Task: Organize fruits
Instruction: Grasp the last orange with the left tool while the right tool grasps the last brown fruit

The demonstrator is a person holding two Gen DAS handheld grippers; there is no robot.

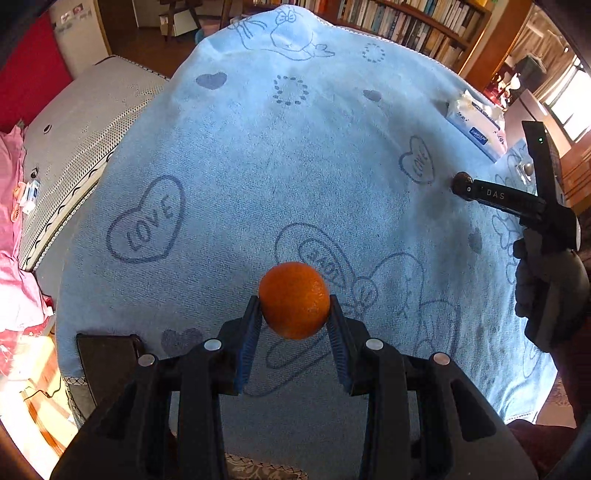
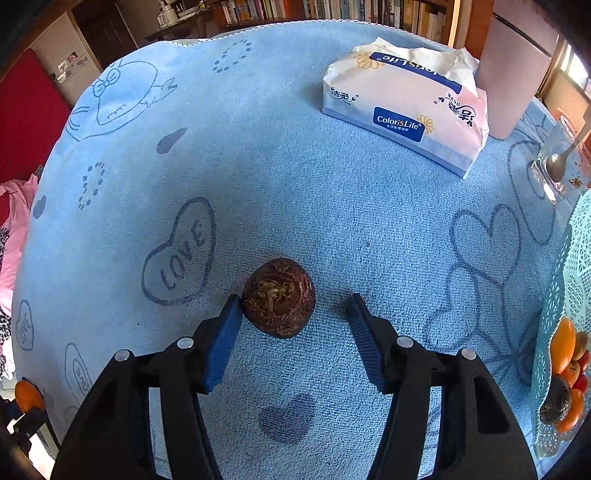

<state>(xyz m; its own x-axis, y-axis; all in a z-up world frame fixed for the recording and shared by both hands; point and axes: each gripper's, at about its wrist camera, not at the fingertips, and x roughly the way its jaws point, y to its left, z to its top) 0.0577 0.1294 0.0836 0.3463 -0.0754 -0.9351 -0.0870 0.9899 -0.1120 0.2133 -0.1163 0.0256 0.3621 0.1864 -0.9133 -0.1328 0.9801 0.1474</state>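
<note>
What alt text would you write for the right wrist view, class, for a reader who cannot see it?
The open right gripper brackets a brown, fibrous round fruit lying on a blue towel; its left finger looks to touch it. A tissue pack lies beyond, and a teal basket of fruit sits at the right edge.

I'm working over a blue towel (image 1: 295, 166) printed with hearts and "LOVE", covering the whole table. Everything else is sitting around that towel. Beyond its far edge a wooden bookshelf (image 1: 417, 26) is running along the wall, packed with books. Off the towel's far left, a red wall panel (image 1: 33, 74) is standing next to a white fridge (image 1: 79, 33) with stickers. Along the towel's left edge a grey dotted mattress (image 1: 85, 122) is lying, with pink bedding (image 1: 14, 240) bunched beside it. Past the towel's far right, windows (image 1: 569, 103) are letting in bright daylight. Dark wood floor (image 1: 147, 48) is showing beyond the towel's far-left corner.
</note>
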